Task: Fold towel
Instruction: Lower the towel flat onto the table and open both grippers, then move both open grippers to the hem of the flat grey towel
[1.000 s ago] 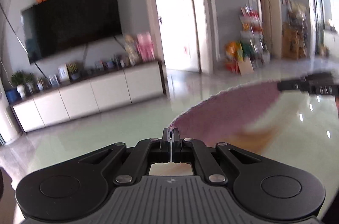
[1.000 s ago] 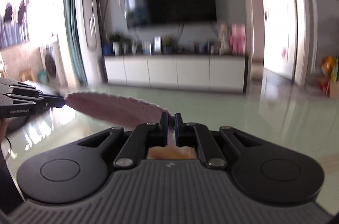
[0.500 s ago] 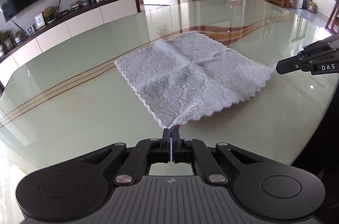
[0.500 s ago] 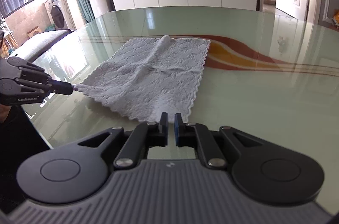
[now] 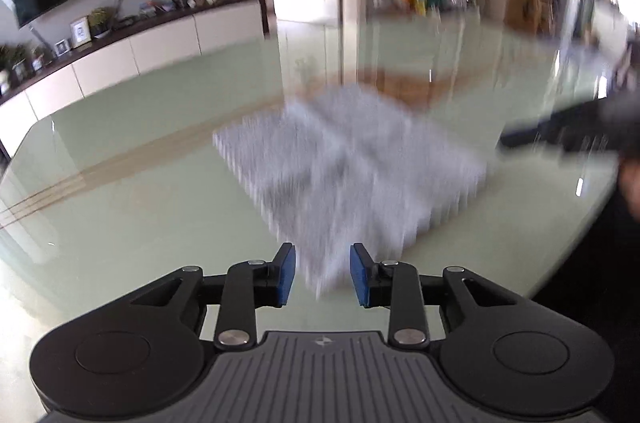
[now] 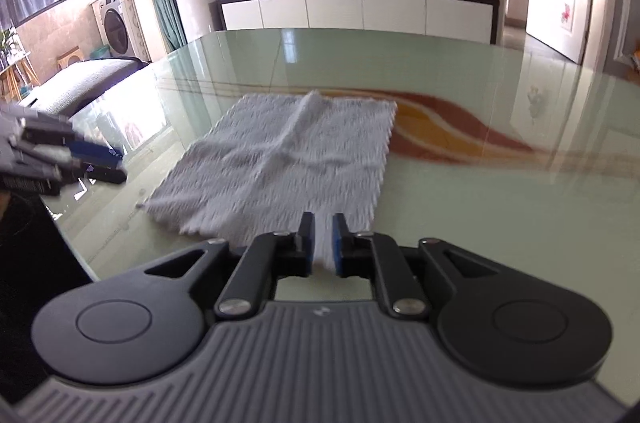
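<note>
Two grippers sit at the bottom of our views. Our left gripper (image 5: pixel 322 273) is opening, blue pads clear of the towel (image 5: pixel 352 163) corner between them. Our right gripper (image 6: pixel 323 243) is opening too, its gap narrow, a towel corner between the pads; we cannot tell if they press it. Beyond, mid-frame, the towel lies spread flat in one layer on the glass table (image 6: pixel 460 207). We judge no fold is made: the folding is all left to do.
</note>
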### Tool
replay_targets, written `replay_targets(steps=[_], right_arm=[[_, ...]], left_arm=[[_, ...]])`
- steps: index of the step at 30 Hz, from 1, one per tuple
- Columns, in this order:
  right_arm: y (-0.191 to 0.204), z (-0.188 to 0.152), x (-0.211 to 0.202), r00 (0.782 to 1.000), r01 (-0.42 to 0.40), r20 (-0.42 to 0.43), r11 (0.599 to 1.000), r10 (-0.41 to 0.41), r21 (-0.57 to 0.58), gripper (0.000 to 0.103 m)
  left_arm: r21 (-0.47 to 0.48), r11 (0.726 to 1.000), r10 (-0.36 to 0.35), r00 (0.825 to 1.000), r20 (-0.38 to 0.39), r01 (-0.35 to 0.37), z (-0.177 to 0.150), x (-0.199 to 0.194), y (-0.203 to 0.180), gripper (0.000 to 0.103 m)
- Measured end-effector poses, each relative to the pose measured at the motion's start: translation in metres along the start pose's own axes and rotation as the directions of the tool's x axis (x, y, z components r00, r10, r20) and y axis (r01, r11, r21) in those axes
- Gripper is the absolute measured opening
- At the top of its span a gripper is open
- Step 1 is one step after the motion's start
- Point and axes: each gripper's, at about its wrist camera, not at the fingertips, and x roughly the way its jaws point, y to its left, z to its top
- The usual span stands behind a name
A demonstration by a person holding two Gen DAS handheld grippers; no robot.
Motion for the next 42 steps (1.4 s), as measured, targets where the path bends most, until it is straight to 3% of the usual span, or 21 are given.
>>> replay_targets(steps=[3, 9, 18, 23, 25, 26, 27, 33, 38, 42], right_arm=[[0.009, 0.005, 0.025, 1.0, -0.008, -0.03, 0.999, 0.007, -0.036, 0.011], [0.017, -0.01, 0.041, 0.995, 0.025, -0.091, 0.994, -0.035, -0.103, 0.013], [0.023, -0.027, 0.022, 0.987, 0.121, -0.103, 0.992, -0.123, -0.034, 0.015], [0.02, -0.02, 0.015, 0.99, 0.092, -0.106, 0.996, -0.091, 0.007, 0.02], [0.016, -0.006, 0.013, 0.994, 0.094, -0.048, 0.996, -0.094, -0.005, 0.025], [0.015, 0.001, 0.015, 0.995, 0.095, -0.039, 0.995, -0.095, -0.013, 0.033], [0.012, 0.013, 0.021, 0.995, 0.095, -0.022, 0.995, -0.095, -0.026, 0.039], [-0.004, 0.062, 0.091, 0.992, 0.111, -0.05, 0.991, -0.115, -0.071, 0.039], [-0.016, 0.057, 0.119, 0.992, 0.068, -0.107, 0.996, -0.074, -0.056, 0.042], [-0.019, 0.05, 0.116, 0.993, 0.065, -0.088, 0.995, -0.072, -0.079, 0.045]], left_arm=[[-0.013, 1.0, -0.024, 1.0, 0.001, 0.024, 0.018, 0.04, -0.004, 0.04], [-0.015, 1.0, -0.006, 0.995, -0.101, 0.005, 0.004, 0.093, -0.005, 0.039], [0.016, 1.0, -0.018, 0.995, -0.101, 0.019, -0.008, 0.078, 0.007, 0.043], [0.047, 0.998, -0.024, 0.993, -0.116, 0.03, -0.004, 0.079, 0.01, 0.042], [0.066, 0.998, -0.016, 0.996, -0.083, 0.022, 0.005, 0.075, 0.011, 0.042], [0.068, 0.998, -0.015, 0.997, -0.077, 0.021, 0.009, 0.075, 0.012, 0.043], [0.067, 0.998, -0.007, 0.998, -0.064, 0.011, 0.02, 0.079, 0.015, 0.043], [-0.042, 0.999, 0.022, 0.999, -0.031, -0.023, 0.058, 0.12, 0.026, 0.044], [-0.084, 0.995, 0.046, 0.994, -0.095, -0.054, 0.058, 0.148, 0.03, 0.053], [-0.04, 0.998, 0.036, 0.997, -0.066, -0.038, 0.048, 0.149, 0.029, 0.058]])
